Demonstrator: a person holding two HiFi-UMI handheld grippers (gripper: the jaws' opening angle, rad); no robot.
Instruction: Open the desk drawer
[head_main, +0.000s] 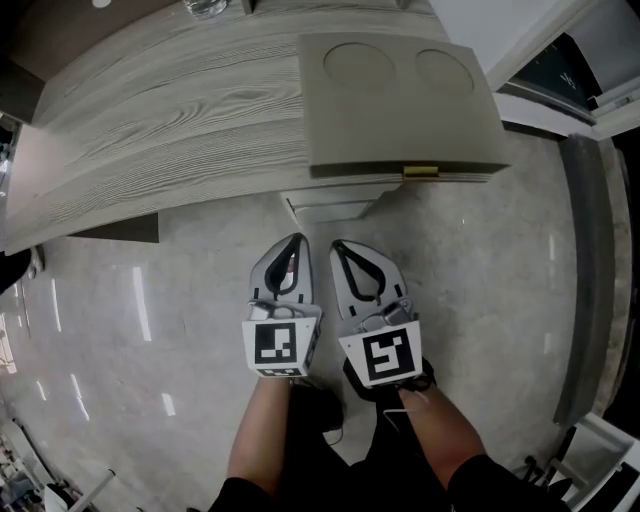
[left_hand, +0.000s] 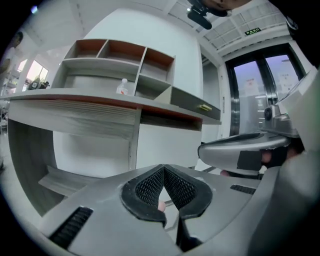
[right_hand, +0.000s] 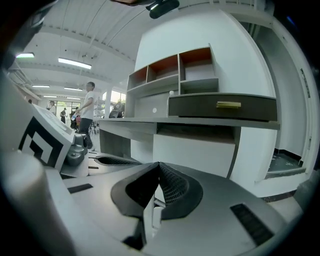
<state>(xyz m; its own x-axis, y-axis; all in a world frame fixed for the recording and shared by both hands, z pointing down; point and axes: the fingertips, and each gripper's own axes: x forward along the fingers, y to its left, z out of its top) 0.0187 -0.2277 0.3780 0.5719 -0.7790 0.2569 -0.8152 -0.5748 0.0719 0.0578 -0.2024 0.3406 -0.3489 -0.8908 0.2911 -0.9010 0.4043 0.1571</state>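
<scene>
Office: desk (head_main: 180, 110), cubby shelves (right_hand: 170, 75), strip lights (right_hand: 74, 63)

Gold-handled drawer (head_main: 360, 171) beside wood-grain desktop (head_main: 180, 120)

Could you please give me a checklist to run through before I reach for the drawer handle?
1. Drawer shut, front in view: ok.
2. Brass handle unobstructed: ok.
3. Right gripper jaws apart to take the handle: not ok, shut and empty.
4. Left gripper carrying nothing: ok, shut and empty.
5. A gripper at the handle: not ok, both hang over the floor in front of the desk, lower than the handle.
6. Drawer unlocked: cannot tell.
</scene>
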